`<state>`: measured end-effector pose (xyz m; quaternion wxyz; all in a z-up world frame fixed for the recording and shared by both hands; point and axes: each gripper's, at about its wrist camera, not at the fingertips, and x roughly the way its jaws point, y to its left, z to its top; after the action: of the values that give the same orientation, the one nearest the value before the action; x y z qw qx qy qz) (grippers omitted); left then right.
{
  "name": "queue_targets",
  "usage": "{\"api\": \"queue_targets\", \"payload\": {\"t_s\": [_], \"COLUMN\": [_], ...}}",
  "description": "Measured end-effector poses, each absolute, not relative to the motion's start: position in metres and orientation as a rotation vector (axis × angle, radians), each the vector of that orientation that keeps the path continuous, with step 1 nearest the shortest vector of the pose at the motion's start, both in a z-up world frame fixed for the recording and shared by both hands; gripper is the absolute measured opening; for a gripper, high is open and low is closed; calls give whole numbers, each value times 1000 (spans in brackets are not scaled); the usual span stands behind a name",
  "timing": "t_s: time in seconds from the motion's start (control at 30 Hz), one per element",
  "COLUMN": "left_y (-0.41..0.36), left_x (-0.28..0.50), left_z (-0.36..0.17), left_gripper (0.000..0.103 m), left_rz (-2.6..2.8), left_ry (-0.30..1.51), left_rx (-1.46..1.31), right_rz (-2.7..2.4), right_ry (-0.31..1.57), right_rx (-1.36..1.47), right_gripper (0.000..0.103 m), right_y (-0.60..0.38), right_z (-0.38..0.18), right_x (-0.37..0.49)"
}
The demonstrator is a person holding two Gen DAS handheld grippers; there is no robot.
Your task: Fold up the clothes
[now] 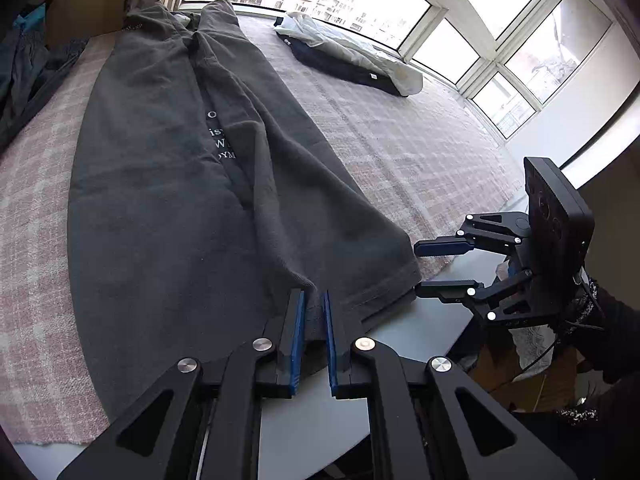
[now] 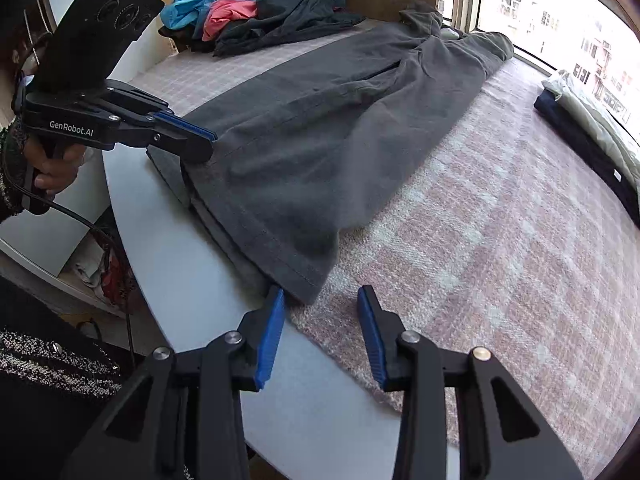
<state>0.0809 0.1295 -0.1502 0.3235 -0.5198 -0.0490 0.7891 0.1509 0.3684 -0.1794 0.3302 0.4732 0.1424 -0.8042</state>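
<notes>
A dark grey garment (image 1: 180,200) with white lettering lies lengthwise on a pink checked blanket (image 1: 400,140), folded in along its middle. My left gripper (image 1: 312,304) is shut on its near hem, with the fabric pinched between the blue pads. In the right wrist view the left gripper (image 2: 208,138) bites the same hem of the garment (image 2: 320,140) at its left end. My right gripper (image 2: 321,294) stands open just short of the hem's right corner, nothing held; its left fingertip is beside that corner. From the left wrist, the right gripper (image 1: 417,269) shows its lower finger at the corner.
A folded navy and white stack (image 1: 352,56) lies by the window at the far right. A heap of blue, pink and dark clothes (image 2: 256,12) sits at the far left. The white table edge (image 2: 180,260) runs under both grippers. A hand (image 2: 52,172) holds the left gripper.
</notes>
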Motion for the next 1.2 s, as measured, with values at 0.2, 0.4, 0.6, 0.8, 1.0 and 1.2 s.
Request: {"api": "queue_targets", "payload": {"t_s": [0.2,0.4,0.6,0.8,1.0,1.2], "left_y": [135,134,125,117,112,108], "left_x": [79,80,84,91,95,99], "left_z": [-146,-134,-142,-159,-161,-128], "left_gripper": [5,3,3,3,3,4], "left_rz": [2065,2061,2039,2026,2045,2102], "left_ry": [-46,-47,-128,-231,-183,-93], "left_rx": [-1376,-1353,-1387,-1433,-1456,-1392], "right_rz": [-2056,-2055,-2006,-2019,-2092,-2035], "right_ry": [366,296,403,371,208,132], "right_rx": [1268,1216,1296,1360,1309,1353], "right_gripper": [3,2,0,0,3,6], "right_y": [358,375,373,387,398,349], "right_z": [-177,-131,-148,-154,-123,-155], "right_x": [142,147,161,158,127,73]}}
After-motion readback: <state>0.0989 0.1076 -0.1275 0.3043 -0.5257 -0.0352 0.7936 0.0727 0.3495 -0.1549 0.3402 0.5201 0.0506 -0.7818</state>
